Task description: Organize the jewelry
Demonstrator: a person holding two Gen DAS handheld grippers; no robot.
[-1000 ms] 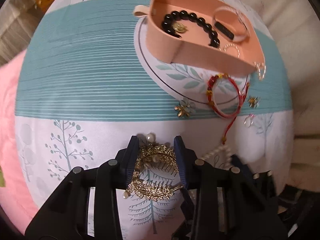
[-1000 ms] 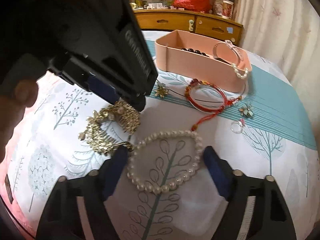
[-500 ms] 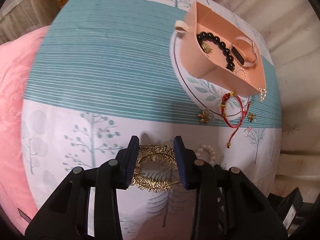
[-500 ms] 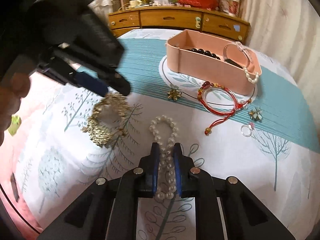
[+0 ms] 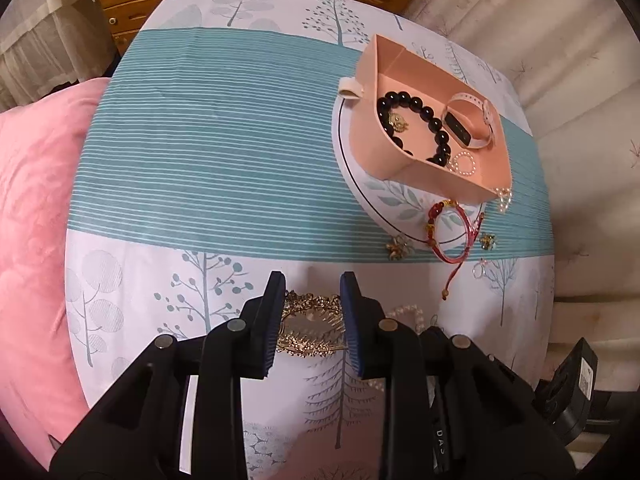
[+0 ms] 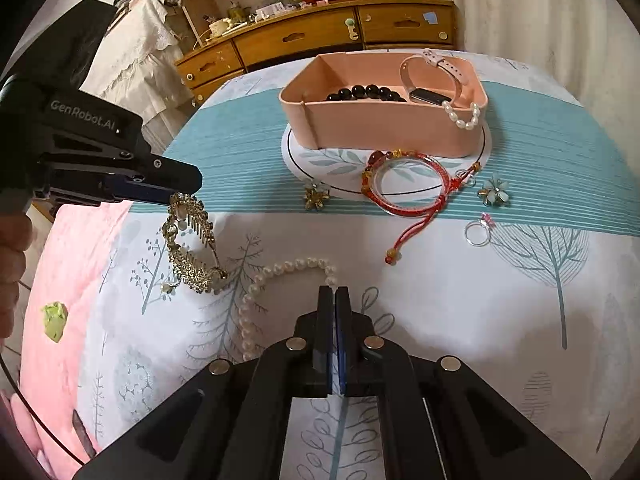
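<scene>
Lifting: left tongs (image 6: 188,194) clench gold comb (image 6: 192,246).
Right tongs (image 6: 333,292): pinching pearl bracelet (image 6: 256,300).
Risk: the comb hangs by one edge and could slip.

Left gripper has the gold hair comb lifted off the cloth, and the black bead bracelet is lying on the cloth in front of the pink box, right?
Not quite. The black bead bracelet lies inside the pink box, as the left wrist view shows. The rest holds: the left gripper holds the gold hair comb lifted.

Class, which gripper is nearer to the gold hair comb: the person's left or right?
Left. The left gripper holds the gold hair comb by its top, lifted off the cloth. The right gripper is off to the side, shut at the pearl bracelet.
</scene>
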